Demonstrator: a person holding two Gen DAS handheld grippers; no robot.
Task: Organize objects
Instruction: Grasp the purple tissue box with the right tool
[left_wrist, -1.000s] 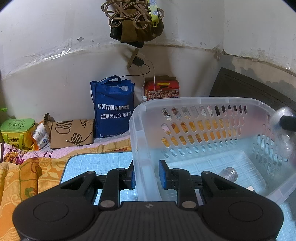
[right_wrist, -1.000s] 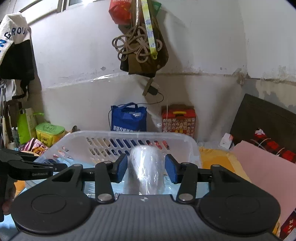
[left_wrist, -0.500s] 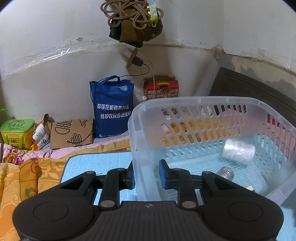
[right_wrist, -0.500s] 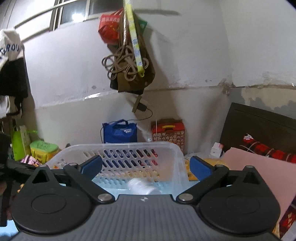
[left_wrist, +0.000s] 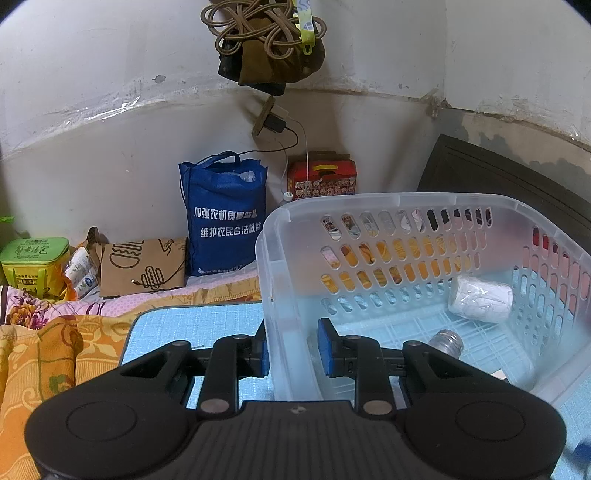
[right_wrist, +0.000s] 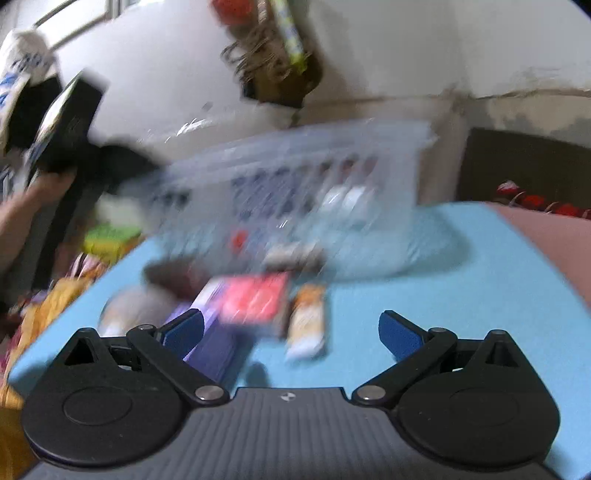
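Note:
My left gripper (left_wrist: 291, 349) is shut on the near wall of a clear plastic basket (left_wrist: 406, 201), which stands on a light blue mat (left_wrist: 192, 325). Inside the basket lie a white wrapped roll (left_wrist: 480, 299) and a light bulb (left_wrist: 447, 341). My right gripper (right_wrist: 291, 328) is open and empty above the mat (right_wrist: 424, 295). In the blurred right wrist view, a red packet (right_wrist: 255, 299), a purple box (right_wrist: 212, 332), an orange snack bar (right_wrist: 308, 321) and a brown item (right_wrist: 177, 275) lie on the mat before the basket (right_wrist: 314, 166).
A blue tote bag (left_wrist: 223, 218), a red tin (left_wrist: 321, 179), a brown paper bag (left_wrist: 142, 266) and a green box (left_wrist: 33, 266) stand along the wall. A flowered orange blanket (left_wrist: 40, 354) lies left of the mat. The left hand and gripper (right_wrist: 62, 125) show at the left.
My right gripper opened and let go of the white roll, which now lies in the basket. It then drew back and tilted down toward the items on the mat. The left gripper stayed put.

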